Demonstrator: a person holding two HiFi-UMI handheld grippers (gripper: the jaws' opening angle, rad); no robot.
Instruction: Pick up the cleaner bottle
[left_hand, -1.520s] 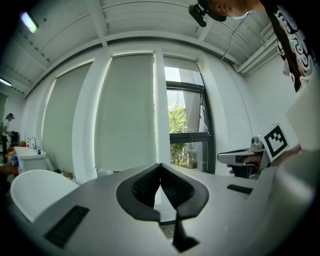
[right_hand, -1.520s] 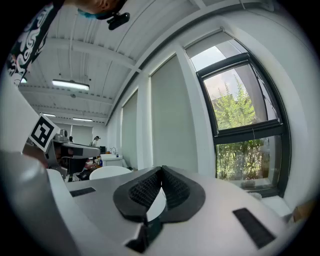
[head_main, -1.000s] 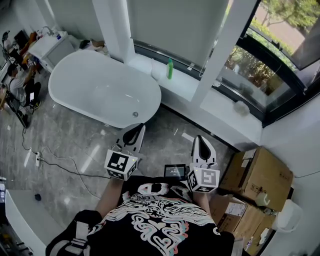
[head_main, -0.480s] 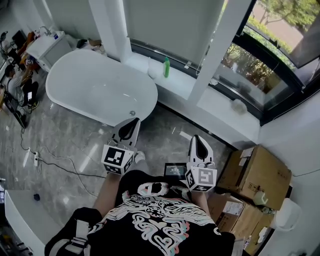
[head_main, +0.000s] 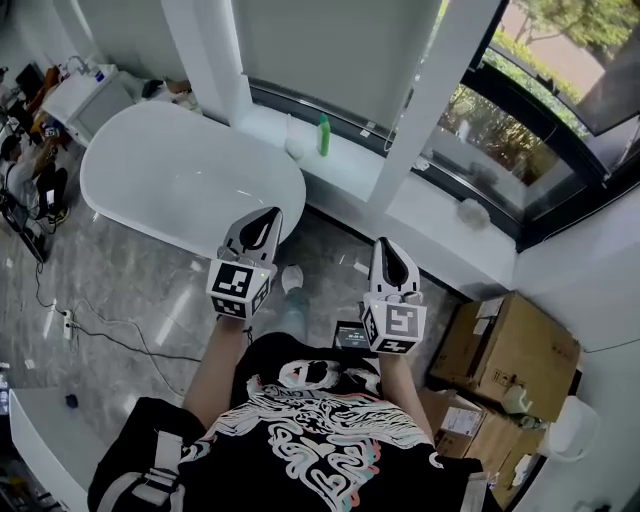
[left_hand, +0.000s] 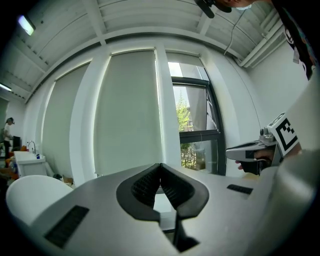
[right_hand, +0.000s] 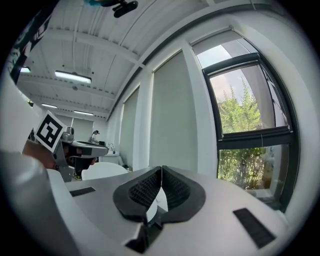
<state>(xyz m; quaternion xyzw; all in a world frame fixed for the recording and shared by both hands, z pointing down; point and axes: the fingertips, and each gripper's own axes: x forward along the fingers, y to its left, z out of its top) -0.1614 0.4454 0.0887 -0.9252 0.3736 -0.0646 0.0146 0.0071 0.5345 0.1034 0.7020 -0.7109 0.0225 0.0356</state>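
White enamel fills the left of the head view, where a bathtub (head_main: 180, 175) is set on a grey marbled floor (head_main: 130, 290). A seated person (head_main: 22, 165) is seen at the far left edge, beyond the tub.

Behind the tub's right end runs a white window sill (head_main: 350, 170). On it the green cleaner bottle (head_main: 323, 135) is stood upright, with a pale rounded object (head_main: 296, 148) just to its left. The bottle is untouched and lies well apart from both grippers.

The left gripper (head_main: 270, 215) is held over the floor near the tub's right end, pointed towards the sill. In the left gripper view its jaws (left_hand: 160, 165) are seen pressed together at the tips, and nothing is held between them. The other tool is visible at that view's right edge.

A small dark tablet (head_main: 350, 338) is partly seen low between the two hands.

The right gripper (head_main: 381, 243) is carried beside the left one, also aimed at the sill. In the right gripper view its jaws (right_hand: 161, 168) are closed pad against pad, and nothing is clamped. Window glass and green foliage are seen past them.

Brown cardboard boxes (head_main: 522, 352) are stacked at the lower right, against the wall.
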